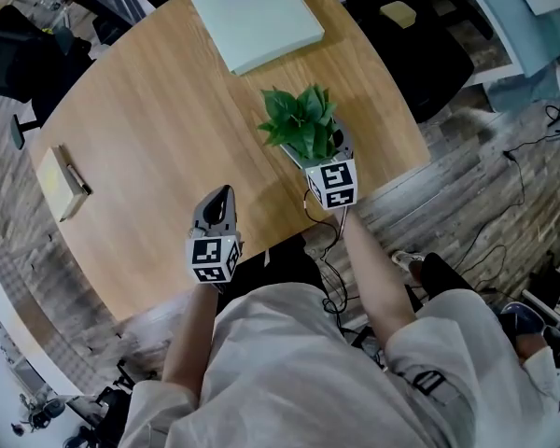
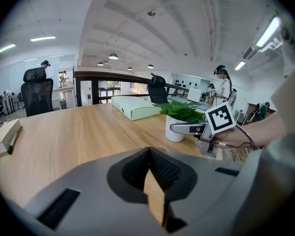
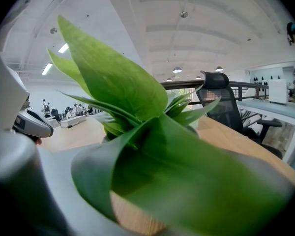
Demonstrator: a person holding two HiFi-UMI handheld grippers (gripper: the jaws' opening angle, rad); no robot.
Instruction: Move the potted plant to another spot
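In the head view, the potted plant is standing on the wooden surface near the pale green folder, on the person's side of it and close to the surface's edge. The right tongs are reaching in under the leaves on the side away from the folder. The left tongs are hovering over bare wood farther from the folder, and a small book is lying well apart from the folder on its other side. In the left gripper view, the left tongs are showing their jaws pressed together with only a thin wedge of wood visible between them, and they are carrying nothing. Just this side of the folder, the white pot is sitting on the wood with one jaw of the right tongs lying along its wall near the rim. In the right gripper view, leaves are filling almost everything, with the grey jaws passing on either side of the plant, so the right tongs are apparently pinching the pot. Judging by this, the grasp is looking made while the pot is resting on the surface, so the lift, the carry and the setting down elsewhere are all remaining.
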